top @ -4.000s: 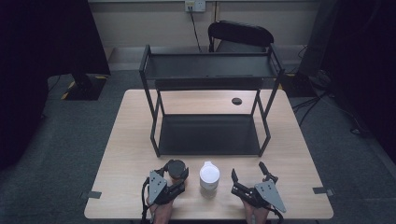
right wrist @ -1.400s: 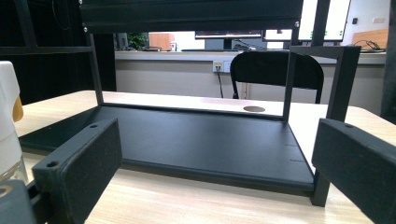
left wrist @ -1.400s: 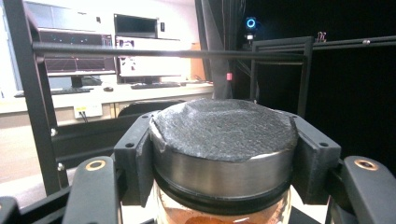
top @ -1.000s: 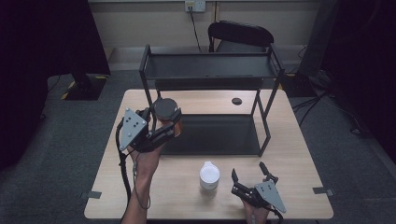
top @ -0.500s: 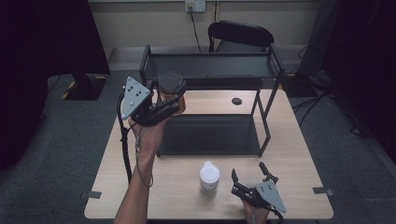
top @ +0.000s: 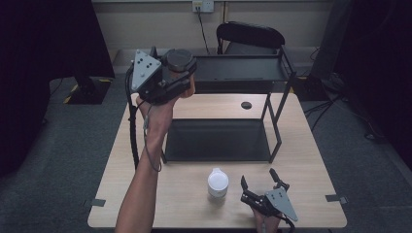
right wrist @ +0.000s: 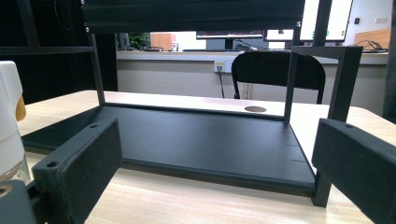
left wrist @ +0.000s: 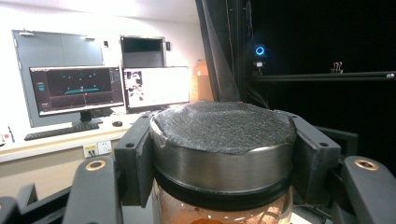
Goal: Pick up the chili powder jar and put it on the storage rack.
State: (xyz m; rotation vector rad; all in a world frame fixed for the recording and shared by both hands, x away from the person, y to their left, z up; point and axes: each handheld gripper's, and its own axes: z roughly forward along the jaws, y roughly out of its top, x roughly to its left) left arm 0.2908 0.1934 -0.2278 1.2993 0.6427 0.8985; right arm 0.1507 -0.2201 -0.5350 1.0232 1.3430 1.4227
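Observation:
My left gripper (top: 177,73) is shut on a glass jar (top: 179,63) with a dark metal lid and reddish-brown contents, held high at the left end of the black shelf's (top: 243,68) upper tier. In the left gripper view the jar (left wrist: 224,144) sits between both jaws, which clamp its lid from either side. A white-capped bottle (top: 217,182) stands on the table in front of the shelf. My right gripper (top: 260,187) rests open on the table near the front edge, just right of that bottle. The right gripper view has the bottle (right wrist: 9,126) at its left edge.
The two-tier black shelf has a flat lower tray (top: 216,141) on the wooden table (top: 311,160). A round cable hole (top: 246,105) lies behind the tray. A black chair (top: 250,36) stands beyond the table. Bare tabletop lies left of the white bottle.
My left gripper has lifted the jar from above the lower tray's left side up and back toward the shelf's upper tier. The right gripper and the white bottle have stayed put.

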